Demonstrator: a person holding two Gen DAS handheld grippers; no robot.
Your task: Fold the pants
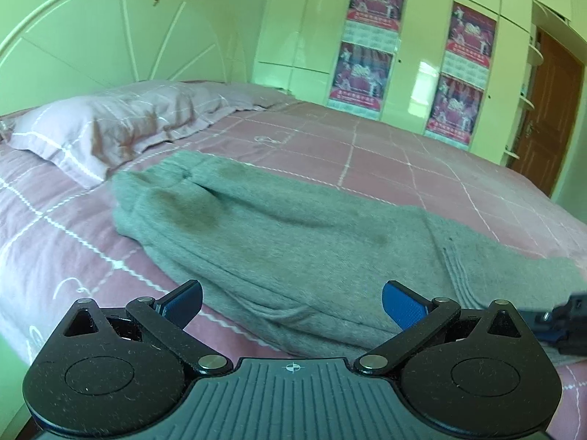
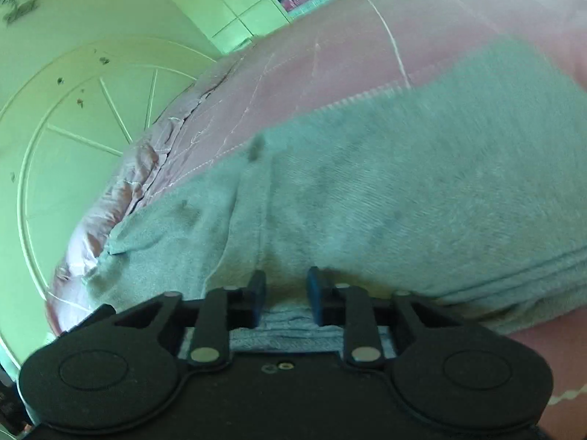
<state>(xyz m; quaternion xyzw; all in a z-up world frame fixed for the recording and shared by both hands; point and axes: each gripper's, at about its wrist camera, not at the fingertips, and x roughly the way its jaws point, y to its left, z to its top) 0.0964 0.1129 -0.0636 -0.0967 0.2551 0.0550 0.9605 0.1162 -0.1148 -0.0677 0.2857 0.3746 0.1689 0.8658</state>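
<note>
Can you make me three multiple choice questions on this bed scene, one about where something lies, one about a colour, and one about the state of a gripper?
1. Where does the pillow lie?
A. Against the headboard, beyond the pants
B. On the floor
C. On top of the pants

2. What colour are the pants?
A. Black
B. Grey
C. Red

3. How does the left gripper stand?
A. Clamped on the pillow
B. Out of view
C. Wide open above the near edge of the pants

Answers: 1 A, the pillow sits at the head of the pink bedsheet. 2 B, the cloth is grey in both views. 3 C, its blue pads are far apart and nothing is pinched between them.
</note>
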